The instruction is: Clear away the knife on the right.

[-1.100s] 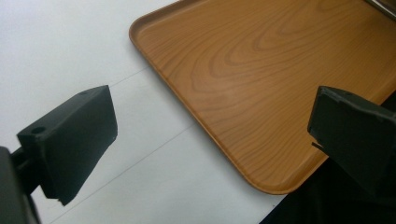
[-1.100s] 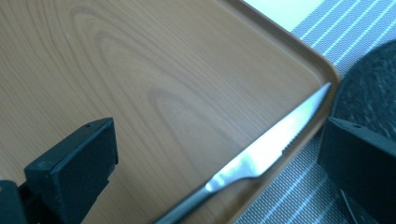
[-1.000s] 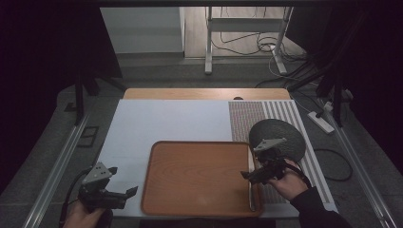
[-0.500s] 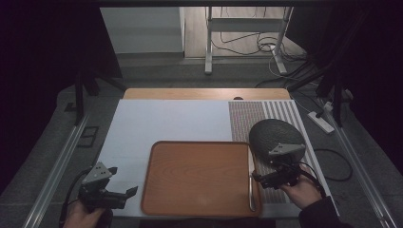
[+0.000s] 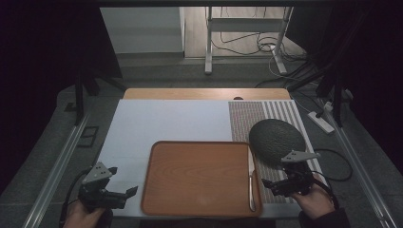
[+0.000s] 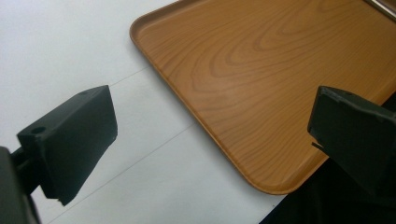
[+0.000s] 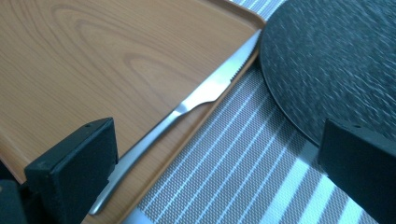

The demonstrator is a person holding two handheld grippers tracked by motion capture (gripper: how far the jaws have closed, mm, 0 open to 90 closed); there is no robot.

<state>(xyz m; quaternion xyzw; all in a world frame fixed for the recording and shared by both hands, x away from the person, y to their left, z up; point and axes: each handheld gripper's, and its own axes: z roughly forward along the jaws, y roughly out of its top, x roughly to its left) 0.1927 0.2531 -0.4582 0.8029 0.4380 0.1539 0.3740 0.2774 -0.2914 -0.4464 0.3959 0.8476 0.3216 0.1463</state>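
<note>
A wooden tray (image 5: 199, 178) lies at the table's front middle. A steel knife (image 5: 251, 183) rests along the tray's right rim, blade pointing away from me. My right gripper (image 5: 274, 175) hovers open just right of the knife, over the striped placemat (image 5: 266, 118). In the right gripper view the knife (image 7: 196, 98) lies between the spread jaws but ahead of them, untouched, and the right gripper (image 7: 215, 158) holds nothing. My left gripper (image 5: 124, 180) is open at the front left, beside the tray's left edge. In the left gripper view, the left gripper (image 6: 210, 126) frames the tray corner (image 6: 261, 70).
A dark round plate (image 5: 276, 141) sits on the placemat, just beyond my right gripper and close to the tray's right rim; it shows as a plate (image 7: 336, 60) in the right gripper view. The white table surface (image 5: 161, 123) stretches behind and left of the tray.
My right gripper has drawn back to the right and toward the front edge, away from the knife on the tray rim. The left gripper has stayed put.
</note>
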